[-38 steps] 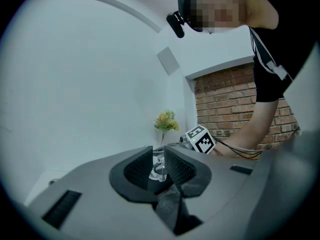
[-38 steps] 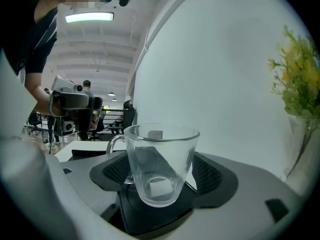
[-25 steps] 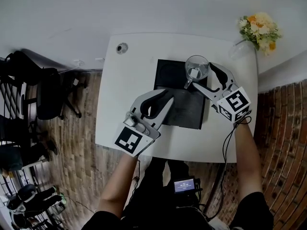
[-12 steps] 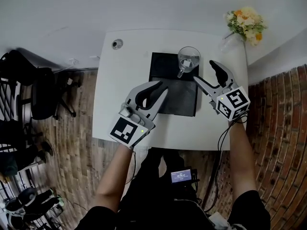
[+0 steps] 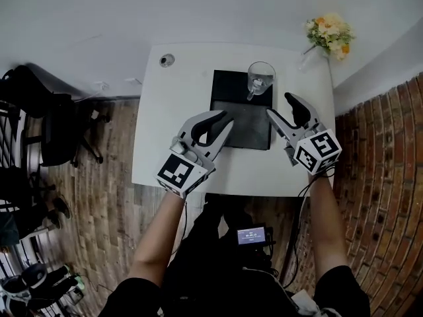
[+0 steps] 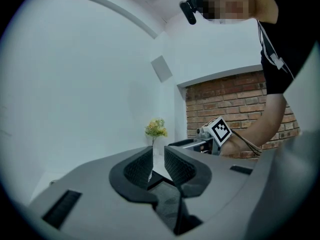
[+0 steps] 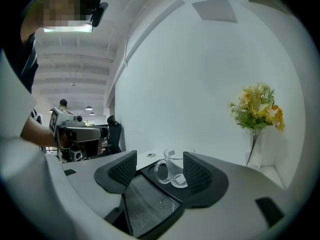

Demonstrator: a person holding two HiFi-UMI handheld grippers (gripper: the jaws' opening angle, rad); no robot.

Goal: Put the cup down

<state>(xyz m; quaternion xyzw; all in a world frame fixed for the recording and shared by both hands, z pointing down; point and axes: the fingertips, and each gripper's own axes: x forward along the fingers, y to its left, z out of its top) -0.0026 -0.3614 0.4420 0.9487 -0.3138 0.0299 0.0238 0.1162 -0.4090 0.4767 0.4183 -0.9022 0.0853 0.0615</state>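
Note:
A clear glass cup (image 5: 260,79) with a handle stands upright on the far right corner of a black mat (image 5: 241,114) on the white table (image 5: 178,111). My right gripper (image 5: 280,105) hovers nearer to me than the cup and apart from it. Its jaws are closing with nothing between them. In the right gripper view the cup (image 7: 172,171) stands ahead of the pads, beyond their tips. My left gripper (image 5: 222,120) hangs over the mat's near left corner, empty, with only a narrow slit between its pads (image 6: 137,166).
A small vase of flowers (image 5: 328,33) stands at the table's far right corner. A round cable hole (image 5: 166,60) sits at the far left. A brick wall (image 5: 390,177) is to the right, and office chairs (image 5: 59,127) stand to the left.
The right gripper has drawn back toward me from the cup, which stays standing on the mat, and its jaws have narrowed a little. The left gripper has hardly moved.

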